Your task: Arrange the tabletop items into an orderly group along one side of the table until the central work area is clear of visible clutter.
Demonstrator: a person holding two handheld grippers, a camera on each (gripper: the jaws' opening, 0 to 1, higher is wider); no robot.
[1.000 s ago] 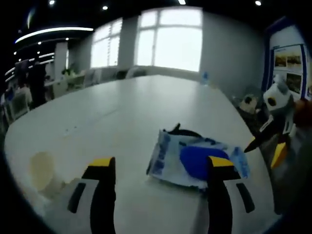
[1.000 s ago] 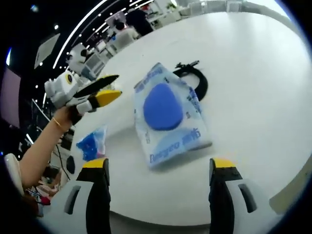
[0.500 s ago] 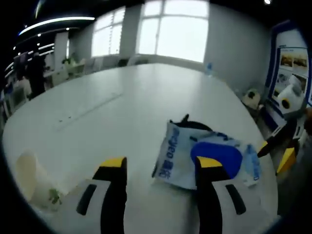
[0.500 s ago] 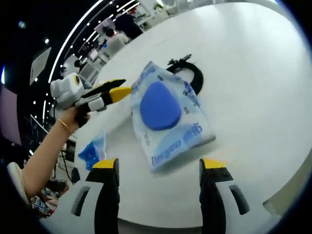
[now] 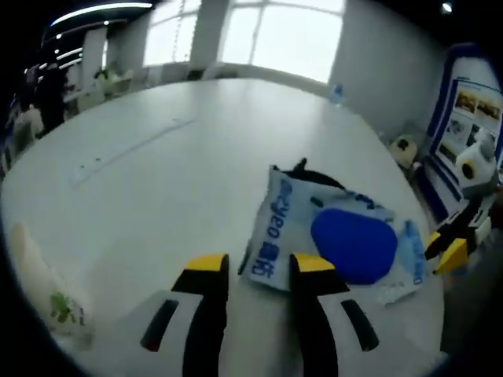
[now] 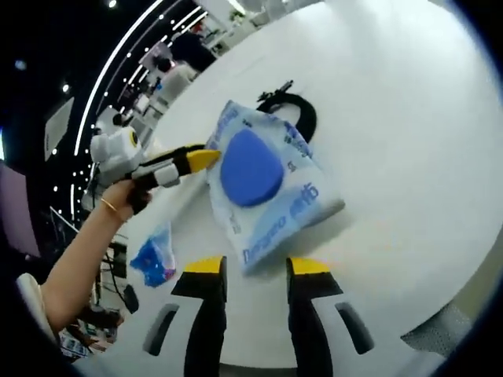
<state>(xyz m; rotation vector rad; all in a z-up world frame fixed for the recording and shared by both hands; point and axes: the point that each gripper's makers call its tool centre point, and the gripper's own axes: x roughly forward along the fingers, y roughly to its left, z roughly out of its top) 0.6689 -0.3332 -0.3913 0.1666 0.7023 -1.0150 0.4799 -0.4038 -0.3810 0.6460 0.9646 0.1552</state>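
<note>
**Blue-and-white packet about to get grabbed from two sides**

The blue-and-white packet [image 5: 338, 243] lies flat on the white desk [image 5: 157, 181], partly covering a black coiled cable [image 6: 295, 110]. Looks like the approach step for moving it to one side. The left gripper [image 5: 258, 271] has its jaws narrowed with nothing between them, tips just short of the packet's near edge. The right gripper [image 6: 255, 271] is likewise narrow and empty, pointing at the opposite edge. Next move probably needs a pinch on a thin edge, which could slip. A small blue wrapper [image 6: 157, 255] sits off to the side.
</note>
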